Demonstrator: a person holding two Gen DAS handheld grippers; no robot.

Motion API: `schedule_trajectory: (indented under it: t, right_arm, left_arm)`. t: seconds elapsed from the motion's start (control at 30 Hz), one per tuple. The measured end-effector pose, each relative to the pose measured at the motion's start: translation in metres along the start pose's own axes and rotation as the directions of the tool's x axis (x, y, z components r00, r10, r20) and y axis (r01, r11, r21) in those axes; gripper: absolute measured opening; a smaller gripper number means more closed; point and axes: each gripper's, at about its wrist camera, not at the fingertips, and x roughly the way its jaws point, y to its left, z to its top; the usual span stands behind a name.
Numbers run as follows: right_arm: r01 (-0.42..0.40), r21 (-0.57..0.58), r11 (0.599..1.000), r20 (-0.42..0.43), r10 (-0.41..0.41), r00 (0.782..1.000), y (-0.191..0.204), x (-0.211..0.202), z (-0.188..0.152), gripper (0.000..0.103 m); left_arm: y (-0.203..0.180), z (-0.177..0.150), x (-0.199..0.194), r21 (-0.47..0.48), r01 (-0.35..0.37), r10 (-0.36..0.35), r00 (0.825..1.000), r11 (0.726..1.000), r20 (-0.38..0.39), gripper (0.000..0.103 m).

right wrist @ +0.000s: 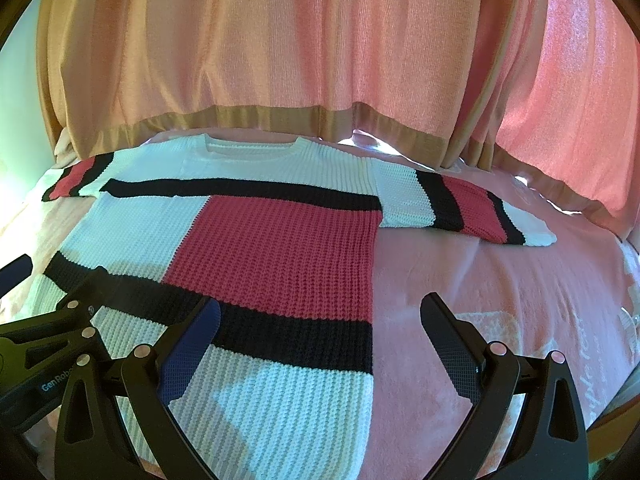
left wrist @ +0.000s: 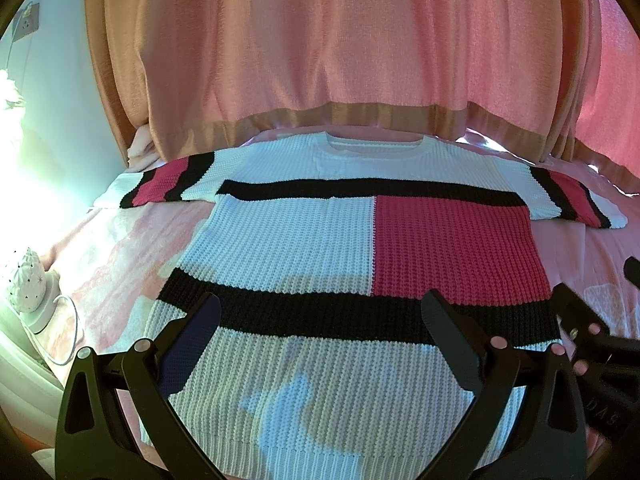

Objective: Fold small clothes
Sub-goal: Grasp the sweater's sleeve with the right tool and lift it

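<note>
A knit sweater [left wrist: 320,240] in white, black and red blocks lies flat and spread out on a pink bed cover, collar far, hem near, both sleeves stretched sideways. My left gripper [left wrist: 320,320] is open and empty, hovering above the sweater's lower middle. The sweater also shows in the right wrist view [right wrist: 272,248]. My right gripper [right wrist: 320,320] is open and empty above the sweater's lower right edge. The left gripper's body [right wrist: 36,344] shows at the left of the right wrist view.
A pink bed cover [right wrist: 500,280] lies under the sweater. Pink and tan curtains [left wrist: 320,48] hang behind the bed. A white pinecone-shaped lamp [left wrist: 26,280] with a cable stands at the left bedside.
</note>
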Motion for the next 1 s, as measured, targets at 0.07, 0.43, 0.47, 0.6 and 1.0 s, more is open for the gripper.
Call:
schedule_trajectory:
  t: [0.07, 0.43, 0.47, 0.6, 1.0]
  right_arm:
    - [0.0, 0.044, 0.999, 0.011, 0.0, 1.0, -0.014, -0.001, 0.003, 0.098]
    - [0.169, 0.189, 0.967, -0.016, -0.169, 0.986, -0.205, 0.064, 0.099, 0.098]
    - [0.183, 0.232, 0.955, -0.041, -0.179, 0.983, -0.231, 0.081, 0.1, 0.098]
    - [0.243, 0.411, 0.879, -0.146, -0.2, 0.969, -0.336, 0.155, 0.081, 0.09]
    - [0.335, 0.523, 0.784, -0.277, -0.215, 0.936, -0.438, 0.271, 0.026, 0.068]
  left_arm:
    - [0.002, 0.001, 0.0, -0.006, 0.003, -0.003, 1.0, 1.0, 0.004, 0.098]
    - [0.001, 0.068, 0.016, 0.031, 0.02, -0.02, 1.0, 0.999, -0.01, 0.098]
    - [0.0, 0.075, 0.02, 0.038, 0.015, -0.015, 1.0, 0.999, -0.004, 0.098]
    - [-0.013, 0.094, 0.048, 0.058, -0.012, 0.011, 1.0, 0.998, 0.011, 0.098]
    - [-0.045, 0.08, 0.107, 0.127, 0.004, 0.007, 0.996, 0.992, -0.087, 0.098]
